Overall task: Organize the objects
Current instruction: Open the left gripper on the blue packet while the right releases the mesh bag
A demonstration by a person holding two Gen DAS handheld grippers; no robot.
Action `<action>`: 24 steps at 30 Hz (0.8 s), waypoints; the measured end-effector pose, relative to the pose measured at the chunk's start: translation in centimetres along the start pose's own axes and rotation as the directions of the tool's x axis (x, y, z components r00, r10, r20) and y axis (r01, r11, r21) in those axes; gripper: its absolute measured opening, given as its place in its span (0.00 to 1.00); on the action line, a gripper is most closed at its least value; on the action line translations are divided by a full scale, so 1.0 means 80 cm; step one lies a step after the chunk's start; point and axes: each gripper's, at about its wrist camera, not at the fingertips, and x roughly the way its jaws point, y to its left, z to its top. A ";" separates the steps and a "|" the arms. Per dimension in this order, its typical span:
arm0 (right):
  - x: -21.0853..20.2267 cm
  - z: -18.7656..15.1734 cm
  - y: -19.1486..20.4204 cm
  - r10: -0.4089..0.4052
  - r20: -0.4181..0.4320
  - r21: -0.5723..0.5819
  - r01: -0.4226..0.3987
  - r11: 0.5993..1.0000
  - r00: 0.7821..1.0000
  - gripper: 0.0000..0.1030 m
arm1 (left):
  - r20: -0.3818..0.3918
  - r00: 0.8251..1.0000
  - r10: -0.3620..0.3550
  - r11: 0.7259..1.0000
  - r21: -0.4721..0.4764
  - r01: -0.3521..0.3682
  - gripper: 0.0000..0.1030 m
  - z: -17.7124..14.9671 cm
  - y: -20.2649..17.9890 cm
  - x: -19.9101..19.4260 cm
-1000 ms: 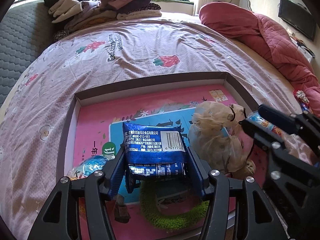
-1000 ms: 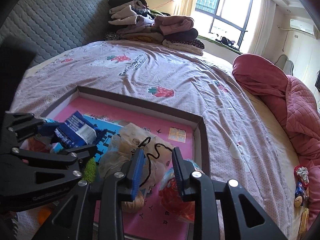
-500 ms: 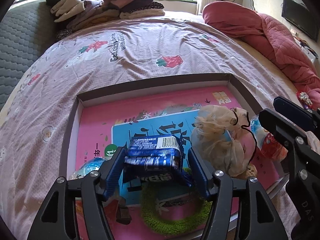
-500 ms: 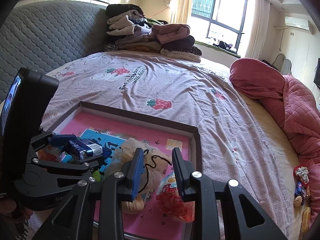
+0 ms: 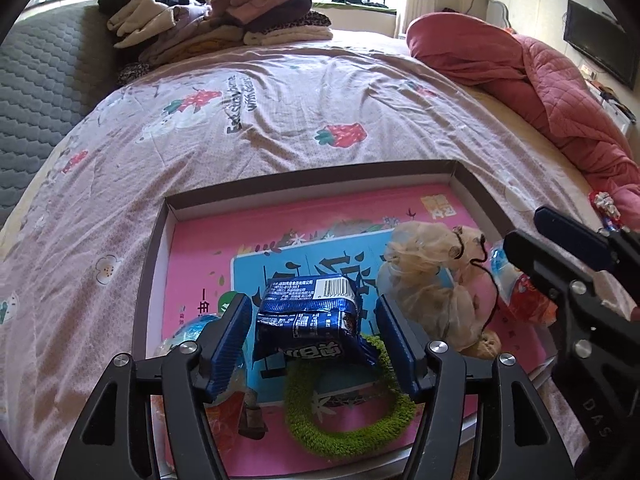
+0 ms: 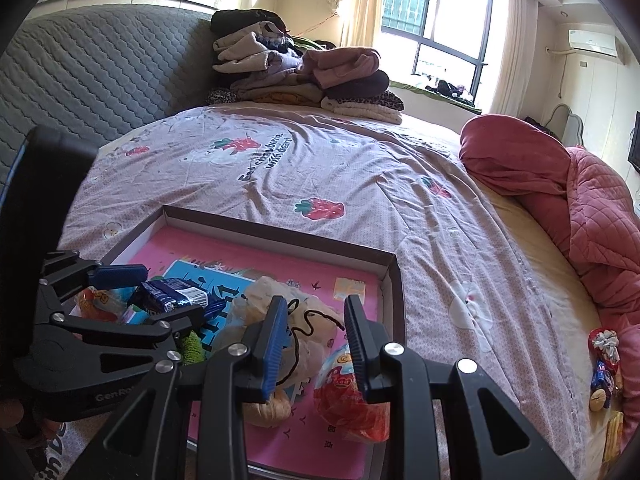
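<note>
A shallow box tray (image 5: 312,172) with a pink floor lies on the bed. A blue snack packet (image 5: 306,312) rests in it, partly on a green fuzzy ring (image 5: 344,432). My left gripper (image 5: 312,308) straddles the packet, open, with a gap showing on each side of it. The right wrist view shows the same packet (image 6: 172,298) between the left gripper's fingers (image 6: 120,274). My right gripper (image 6: 316,312) hovers over a beige gauzy bundle (image 6: 280,300) with a black cord and a red snack bag (image 6: 348,400). Its jaws stand partly apart and grip nothing.
A blue-and-orange snack bag (image 5: 192,332) lies in the tray's left corner. Folded clothes (image 5: 216,20) are piled at the head of the bed, against a grey headboard (image 6: 80,80). A red quilt (image 5: 540,80) is heaped on the right, with small snacks (image 6: 604,360) beside it.
The left jaws have widened and let go of the blue packet, which has tipped down flat into the tray. The right gripper has barely moved.
</note>
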 end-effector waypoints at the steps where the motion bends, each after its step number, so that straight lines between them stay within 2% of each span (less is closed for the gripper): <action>1: 0.000 0.000 0.000 0.002 -0.001 0.002 -0.002 1.000 1.000 0.30 | 0.004 1.000 0.003 1.000 0.000 -0.003 0.64 0.001 0.000 -0.002; 6: -0.005 0.004 -0.003 0.012 0.007 0.015 -0.012 1.000 1.000 0.38 | 0.025 1.000 0.010 1.000 -0.003 -0.010 0.69 0.003 0.001 -0.015; 20: -0.026 0.011 -0.004 0.034 0.038 0.026 -0.035 0.999 0.999 0.44 | 0.076 0.997 0.034 0.999 -0.020 -0.033 0.72 0.009 0.005 -0.055; 24: -0.031 0.012 -0.003 0.038 0.046 0.026 -0.039 0.999 0.998 0.50 | 0.085 0.996 0.037 0.999 -0.030 -0.035 0.72 0.011 0.008 -0.064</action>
